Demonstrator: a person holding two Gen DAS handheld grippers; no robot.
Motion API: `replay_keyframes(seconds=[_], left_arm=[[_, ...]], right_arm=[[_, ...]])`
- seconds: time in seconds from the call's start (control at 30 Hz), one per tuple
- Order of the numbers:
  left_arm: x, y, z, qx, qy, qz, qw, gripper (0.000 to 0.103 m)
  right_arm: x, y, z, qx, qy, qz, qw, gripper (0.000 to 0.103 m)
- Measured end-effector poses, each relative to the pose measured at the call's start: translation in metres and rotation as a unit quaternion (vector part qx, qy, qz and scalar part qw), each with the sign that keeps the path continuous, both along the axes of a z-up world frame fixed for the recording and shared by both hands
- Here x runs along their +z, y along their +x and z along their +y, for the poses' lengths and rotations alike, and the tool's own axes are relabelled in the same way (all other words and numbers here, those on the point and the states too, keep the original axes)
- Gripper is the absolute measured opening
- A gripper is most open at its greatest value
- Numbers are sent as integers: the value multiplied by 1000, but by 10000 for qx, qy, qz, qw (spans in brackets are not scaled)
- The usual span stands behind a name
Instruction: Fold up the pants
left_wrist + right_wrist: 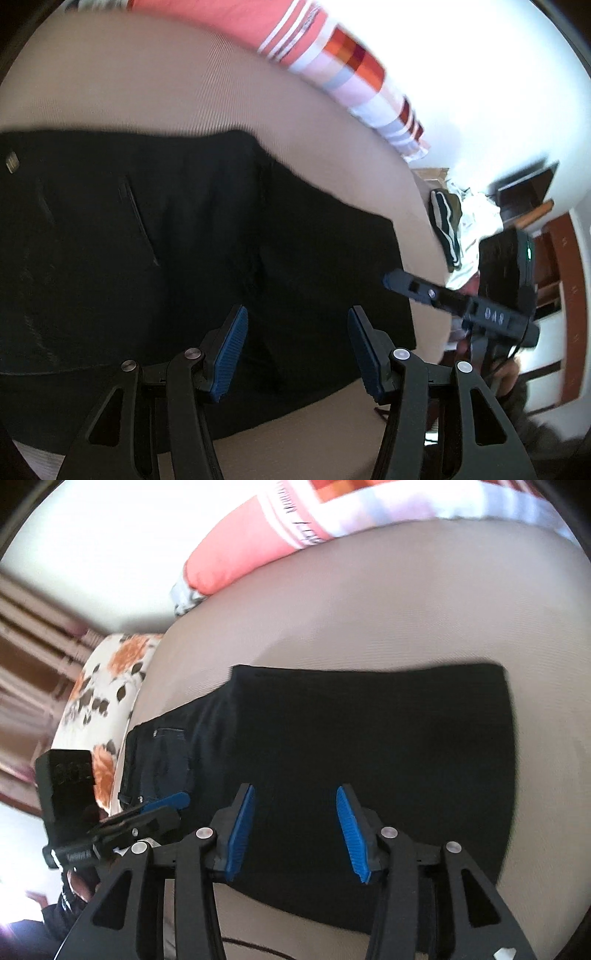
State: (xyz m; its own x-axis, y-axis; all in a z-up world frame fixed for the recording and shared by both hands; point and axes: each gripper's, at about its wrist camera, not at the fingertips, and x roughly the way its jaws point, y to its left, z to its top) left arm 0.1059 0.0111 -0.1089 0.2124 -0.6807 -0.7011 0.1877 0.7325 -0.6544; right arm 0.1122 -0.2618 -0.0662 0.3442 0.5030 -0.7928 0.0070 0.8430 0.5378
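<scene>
Black pants point(177, 236) lie folded flat on a beige bed sheet point(155, 92); a metal button and a pocket seam show at their left end. My left gripper point(298, 310) hovers over the pants' near edge, open, with nothing between its blue pads. In the right wrist view the pants point(369, 738) form a dark rectangle, with the waistband and a pocket at the left. My right gripper point(295, 788) is open above their near edge, nothing pinched. One finger of the right gripper point(400, 281) reaches in near the pants' right edge. The left gripper point(166, 805) shows by the waistband.
A pink and striped pillow point(332, 55) lies along the bed's far side, also visible as the pillow point(240, 546). A floral cushion point(107, 686) sits at the bed's left end. A pile of clothes point(454, 221) and wooden furniture point(569, 295) stand beyond the right edge.
</scene>
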Motion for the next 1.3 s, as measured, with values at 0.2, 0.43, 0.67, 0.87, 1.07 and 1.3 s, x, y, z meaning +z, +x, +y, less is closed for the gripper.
replay_keyframes(seconds=[0.2,0.43,0.67,0.87,1.07,1.3], left_arm=[[-20,12,-5,116,15,583,9982,53],[-27,14,-15,82,-33,790,9968,50],[-40,14,-29,-191,-260,1132,9930,17],[-26,9,-41,-209,45,737,9971,6],[-25,-2,-29,-122,384,508,9979,6],[-26,-8,-35,-258,914,197,9953,11]], right_arm=[[-15,-13,-22,-430,291,145,9985,44],[-20,-15,-27,-530,426,138,9976,44],[-26,-17,-28,-605,554,171,9965,45],[-22,-17,-27,-566,283,157,9979,45],[-17,-24,-29,-483,-179,48,9987,45],[-25,-23,-23,-311,-866,-7,9958,45]])
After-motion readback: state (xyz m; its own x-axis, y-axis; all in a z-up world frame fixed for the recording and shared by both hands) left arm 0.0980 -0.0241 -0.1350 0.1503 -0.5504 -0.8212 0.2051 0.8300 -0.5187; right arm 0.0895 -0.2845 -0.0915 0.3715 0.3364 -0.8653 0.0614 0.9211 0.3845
